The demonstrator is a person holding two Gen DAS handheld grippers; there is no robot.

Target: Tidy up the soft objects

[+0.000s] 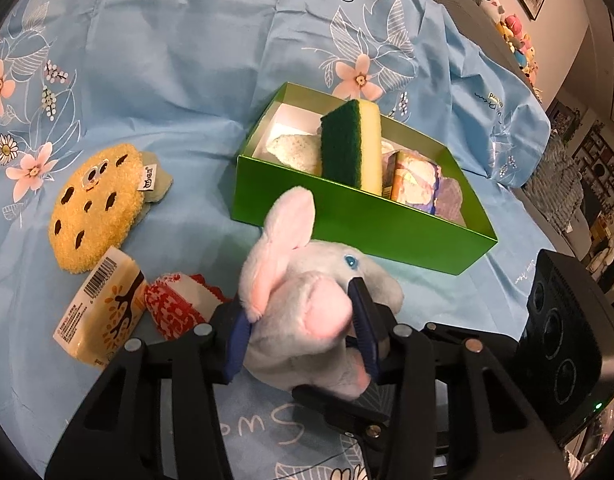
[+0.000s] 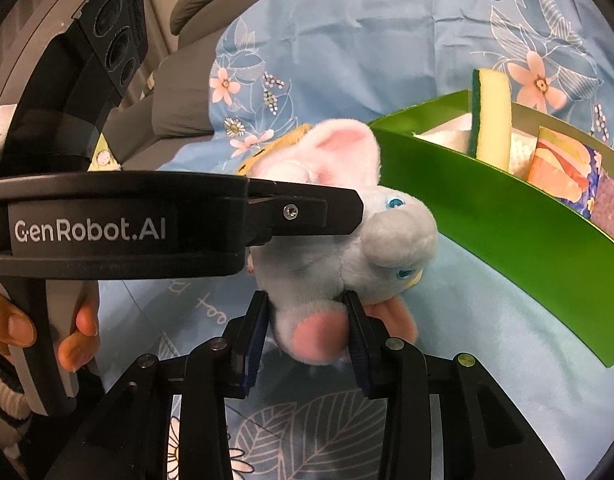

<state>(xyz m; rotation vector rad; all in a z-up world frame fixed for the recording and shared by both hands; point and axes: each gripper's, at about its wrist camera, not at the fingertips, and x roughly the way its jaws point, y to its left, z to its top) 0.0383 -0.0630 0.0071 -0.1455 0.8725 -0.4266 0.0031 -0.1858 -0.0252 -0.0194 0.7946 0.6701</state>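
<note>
- Elephant toy is held by two grippers at once, just in front of the green box, above the blue cloth.
- The left gripper is clamped on the soft body, with one blue pad pressed in on each side.
- The right gripper is clamped on a pink-soled foot of the same toy.
- No earlier picture is given, so nothing is said about how the jaws got there.
- The box is already partly full: a green and yellow sponge stands on its end in the middle, a white fluffy thing lies at one end, and bright packets sit at the other end.
- The best free spot seems to be at the white end, so the toy should be lifted over the near wall and set down there.
- Both grips should be kept soft but firm, because plush squashes and can slip out.
- The two grippers should be moved together, so the toy is not pulled apart or twisted.
- The sponge should not be bumped, or it may tip over.
- The thin box wall may bend if it is pushed, so the toy should be raised well clear of it first.
- A cookie toy, a yellow packet and a red and white cloth are left on the blue cloth for later.
</note>
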